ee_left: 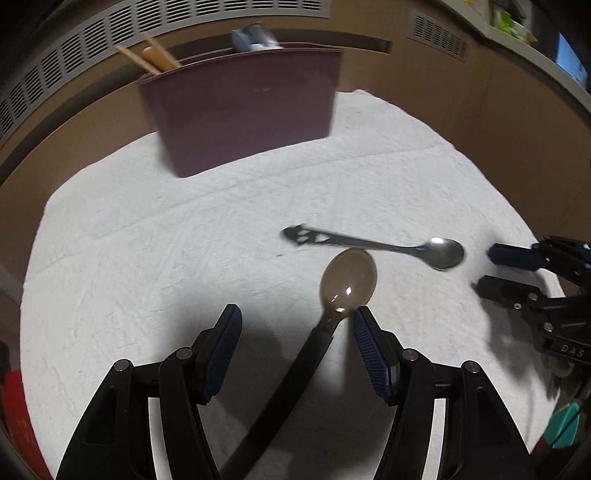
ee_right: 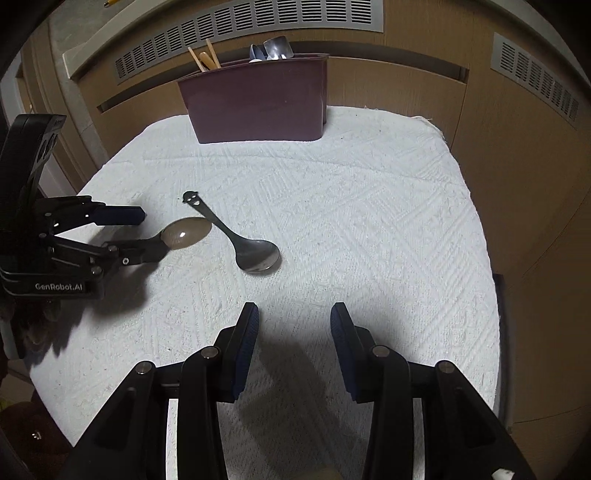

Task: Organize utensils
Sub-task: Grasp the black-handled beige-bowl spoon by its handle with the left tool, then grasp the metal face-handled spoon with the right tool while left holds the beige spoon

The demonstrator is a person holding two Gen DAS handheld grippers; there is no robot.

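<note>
A brown translucent spoon [ee_left: 347,284] with a black handle lies on the white cloth [ee_left: 184,240], its handle running back between the fingers of my left gripper [ee_left: 297,328], which is open around it. The spoon also shows in the right wrist view [ee_right: 186,232]. A metal spoon [ee_left: 439,252] with a cut-out handle lies just beyond it, also seen in the right wrist view [ee_right: 255,254]. My right gripper [ee_right: 293,325] is open and empty above the cloth [ee_right: 369,221], near the metal spoon's bowl. A maroon holder [ee_right: 258,99] at the back holds chopsticks and spoons.
The maroon holder [ee_left: 240,107] stands at the cloth's far edge against brown cabinet fronts with vent grilles [ee_right: 258,18]. The left gripper's body [ee_right: 55,240] sits at the left of the right wrist view. The right gripper [ee_left: 517,273] shows at the right edge of the left wrist view.
</note>
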